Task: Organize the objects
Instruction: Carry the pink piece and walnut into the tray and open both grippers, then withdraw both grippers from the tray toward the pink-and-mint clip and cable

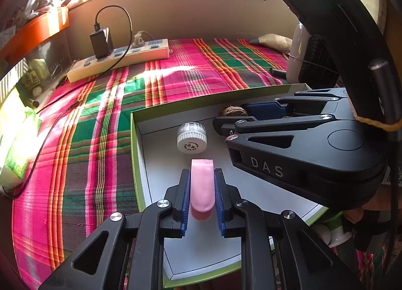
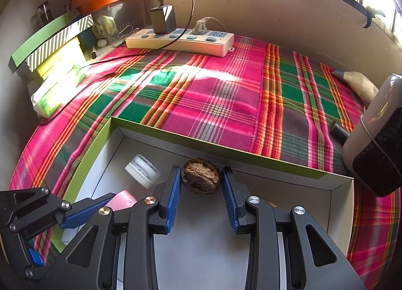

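Note:
A green-edged white box (image 1: 137, 164) (image 2: 176, 140) lies on the plaid cloth. My left gripper (image 1: 201, 178) is shut on a pink tube-like object (image 1: 201, 184) and holds it over the box floor; the pink object also shows in the right wrist view (image 2: 121, 199). A small white-capped clear jar (image 1: 192, 137) (image 2: 142, 170) lies in the box ahead of it. My right gripper (image 2: 201, 176) (image 1: 233, 124) stands around a brown walnut (image 2: 201, 179) (image 1: 232, 111) at the box's far wall; its pads sit at the walnut's sides with a thin gap.
A white power strip (image 1: 120, 59) (image 2: 181, 41) with a black charger (image 1: 100, 41) lies at the back. A white appliance (image 2: 377, 139) stands at the right. A green tissue pack (image 2: 57, 93) and stacked boxes (image 2: 50, 46) are at the left.

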Demonstrator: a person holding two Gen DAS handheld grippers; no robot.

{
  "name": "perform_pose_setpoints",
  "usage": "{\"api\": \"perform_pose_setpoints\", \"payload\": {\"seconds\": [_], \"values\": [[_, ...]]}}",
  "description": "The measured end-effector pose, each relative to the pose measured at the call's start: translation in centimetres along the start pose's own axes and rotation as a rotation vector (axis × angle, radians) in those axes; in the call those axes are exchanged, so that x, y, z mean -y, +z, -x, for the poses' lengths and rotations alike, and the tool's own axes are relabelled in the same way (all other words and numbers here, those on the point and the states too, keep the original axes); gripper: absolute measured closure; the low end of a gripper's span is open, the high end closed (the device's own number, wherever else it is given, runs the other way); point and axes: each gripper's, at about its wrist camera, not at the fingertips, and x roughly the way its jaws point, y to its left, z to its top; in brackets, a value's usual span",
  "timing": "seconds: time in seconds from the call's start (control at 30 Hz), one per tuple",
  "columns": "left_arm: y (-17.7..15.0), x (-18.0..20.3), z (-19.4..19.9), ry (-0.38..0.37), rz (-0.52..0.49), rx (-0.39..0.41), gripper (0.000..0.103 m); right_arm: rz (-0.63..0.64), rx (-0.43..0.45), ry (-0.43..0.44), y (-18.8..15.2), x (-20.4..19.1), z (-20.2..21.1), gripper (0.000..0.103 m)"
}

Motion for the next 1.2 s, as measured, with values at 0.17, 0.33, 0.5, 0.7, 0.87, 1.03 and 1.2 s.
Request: {"api": "perform_pose_setpoints", "payload": {"seconds": [0.17, 0.33, 0.5, 0.7, 0.87, 1.03, 1.2], "values": [[0.0, 0.0, 0.0, 0.002, 0.002, 0.001, 0.083, 0.002, -0.005, -0.001, 0.0, 0.0, 0.0, 0.069], [0.0, 0.0, 0.0, -0.002, 0.003, 0.000, 0.080, -0.002, -0.004, -0.003, 0.1, 0.1, 0.1, 0.068], [-0.2, 0.1, 0.2, -0.013, 0.007, 0.004, 0.074, -0.012, 0.003, -0.003, 0.1, 0.0, 0.5, 0.065], [-0.4, 0.0, 1.1, -0.005, 0.019, 0.017, 0.069, -0.027, 0.019, -0.007, -0.1, 0.2, 1.4, 0.056], [-0.7, -0.1, 1.9, -0.002, 0.023, 0.023, 0.067, -0.056, 0.046, 0.001, -0.4, 0.4, 2.7, 0.056], [-1.0, 0.1, 3.3, -0.006, 0.027, 0.046, 0.066, -0.065, 0.066, -0.003, -0.9, 0.2, 4.1, 0.056], [-1.5, 0.2, 4.5, -0.008, 0.025, 0.060, 0.066, -0.087, 0.085, -0.008, -1.8, 0.3, 5.4, 0.056]]}}
